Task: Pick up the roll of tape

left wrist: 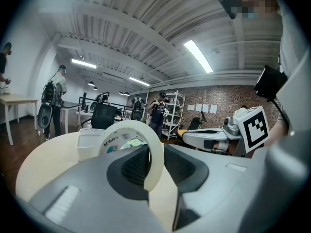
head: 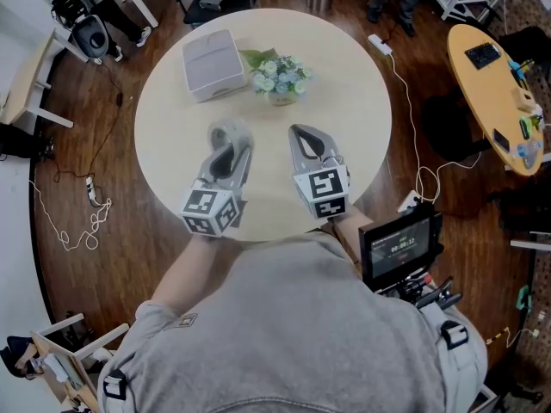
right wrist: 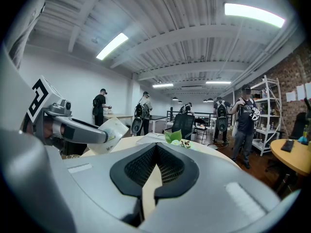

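Roll of tape (left wrist: 153, 144), pale whitish with a printed inner core, stands upright on edge, pinched through its band by the left claw (left wrist: 155, 165), one jaw inside the ring and one outside. In the head view the roll of tape (head: 231, 132) sits at the tip of the left claw (head: 228, 149), on the person's side of the white rectangular plastic box (head: 213, 64), over the round beige bench (head: 349, 89); cannot tell if it touches the bench. Right claw (head: 303, 133) is closed on nothing, jaw tips meeting in the right gripper view (right wrist: 156, 152). It hovers nearer the person than the box and off to its right, apart from the left claw. Small bunch of pale blue and white flowers with green leaves (head: 280, 78) sits just right of the box. Several people stand in the room behind the box.
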`<state>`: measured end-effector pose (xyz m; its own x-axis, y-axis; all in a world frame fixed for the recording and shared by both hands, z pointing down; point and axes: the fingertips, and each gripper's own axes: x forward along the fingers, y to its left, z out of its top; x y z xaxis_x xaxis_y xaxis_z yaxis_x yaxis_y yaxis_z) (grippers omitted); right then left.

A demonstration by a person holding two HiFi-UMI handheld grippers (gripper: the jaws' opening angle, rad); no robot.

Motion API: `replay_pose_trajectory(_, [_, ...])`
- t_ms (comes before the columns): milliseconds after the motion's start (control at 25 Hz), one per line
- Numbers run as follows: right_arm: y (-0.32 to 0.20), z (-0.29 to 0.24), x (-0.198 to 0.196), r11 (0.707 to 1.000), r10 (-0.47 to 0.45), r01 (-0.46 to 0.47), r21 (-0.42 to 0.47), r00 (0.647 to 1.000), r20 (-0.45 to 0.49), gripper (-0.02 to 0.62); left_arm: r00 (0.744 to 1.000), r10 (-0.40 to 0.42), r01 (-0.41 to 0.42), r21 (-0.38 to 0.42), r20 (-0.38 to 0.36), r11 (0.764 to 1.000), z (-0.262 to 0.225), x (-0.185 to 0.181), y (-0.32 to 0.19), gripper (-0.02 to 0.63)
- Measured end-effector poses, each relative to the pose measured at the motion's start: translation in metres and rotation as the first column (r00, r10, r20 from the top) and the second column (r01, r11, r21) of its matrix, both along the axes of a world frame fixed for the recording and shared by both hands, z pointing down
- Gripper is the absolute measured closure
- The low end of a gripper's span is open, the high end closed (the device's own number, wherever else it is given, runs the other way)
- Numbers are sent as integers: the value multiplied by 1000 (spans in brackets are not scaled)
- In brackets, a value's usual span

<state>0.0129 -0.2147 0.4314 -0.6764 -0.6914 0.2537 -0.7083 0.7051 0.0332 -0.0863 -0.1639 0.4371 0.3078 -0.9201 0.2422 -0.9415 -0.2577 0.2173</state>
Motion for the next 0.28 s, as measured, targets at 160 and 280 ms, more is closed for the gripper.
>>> replay_pose_trajectory(160, [1,0,1,1000,1,-1,0,1000,0,583,1000,2,-2,-1,0,1000,0,1,1,511])
replay_pose_trajectory(280, [3,-1,2,1000,0,0,2,1000,0,583,1000,2,-2,2,0,1000,-1,3,3,510])
